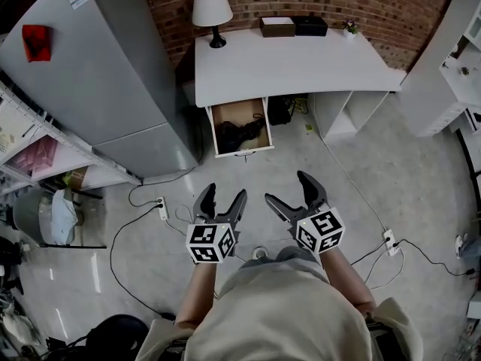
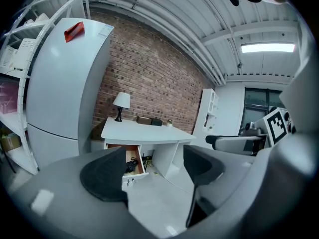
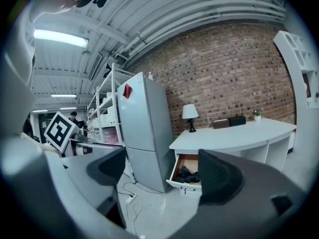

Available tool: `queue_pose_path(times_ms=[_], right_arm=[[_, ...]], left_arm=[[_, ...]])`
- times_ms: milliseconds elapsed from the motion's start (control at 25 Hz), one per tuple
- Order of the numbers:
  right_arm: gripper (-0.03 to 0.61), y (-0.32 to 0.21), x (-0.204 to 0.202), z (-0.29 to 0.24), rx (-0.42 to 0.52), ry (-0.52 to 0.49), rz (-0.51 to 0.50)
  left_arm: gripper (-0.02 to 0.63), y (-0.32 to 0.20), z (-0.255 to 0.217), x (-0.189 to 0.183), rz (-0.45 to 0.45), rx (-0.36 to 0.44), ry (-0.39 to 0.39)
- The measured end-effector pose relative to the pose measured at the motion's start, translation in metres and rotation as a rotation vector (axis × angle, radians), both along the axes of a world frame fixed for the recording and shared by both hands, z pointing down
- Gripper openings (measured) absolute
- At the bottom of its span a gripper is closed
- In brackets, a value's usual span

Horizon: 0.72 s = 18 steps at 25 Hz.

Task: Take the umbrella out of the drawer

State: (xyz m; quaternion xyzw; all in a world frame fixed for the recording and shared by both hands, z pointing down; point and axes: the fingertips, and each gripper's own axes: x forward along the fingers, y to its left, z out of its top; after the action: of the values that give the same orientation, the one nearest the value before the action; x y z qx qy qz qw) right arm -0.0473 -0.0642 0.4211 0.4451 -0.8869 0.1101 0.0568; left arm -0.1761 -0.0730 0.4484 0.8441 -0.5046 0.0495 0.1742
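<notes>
Two agape, empty: left hand-held gripper point(image 1: 225, 192), right hand-held gripper point(image 1: 286, 187) | umbrella point(image 1: 242, 132) in drawer point(image 1: 222, 113), well ahead

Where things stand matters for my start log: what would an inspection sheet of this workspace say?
Surface: white desk, top mostly bare.
Job's things: drawer open; dark umbrella lies inside.
Clutter: lamp, two boxes, small plant at desk's back edge.
Grippers: left gripper and right gripper, tongs apart, empty, well short of drawer.
Cables: power strip and loose cords on floor.
Surroundings: fridge, brick wall, shelving.
</notes>
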Motion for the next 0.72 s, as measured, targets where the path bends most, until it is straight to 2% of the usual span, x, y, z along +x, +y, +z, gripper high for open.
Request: queue_pose_path(times_ms=[520, 720], right_arm=[[0.426, -0.064, 0.007, 0.025, -0.095, 0.023, -0.017], [0.426, -0.099, 0.018, 0.024, -0.088, 0.041, -0.040]], left_arm=[[0.345, -0.071, 0.026, 0.001, -0.018, -0.076, 0.006], [0.345, -0.105, 0.030, 0.010, -0.034, -0.084, 0.001]])
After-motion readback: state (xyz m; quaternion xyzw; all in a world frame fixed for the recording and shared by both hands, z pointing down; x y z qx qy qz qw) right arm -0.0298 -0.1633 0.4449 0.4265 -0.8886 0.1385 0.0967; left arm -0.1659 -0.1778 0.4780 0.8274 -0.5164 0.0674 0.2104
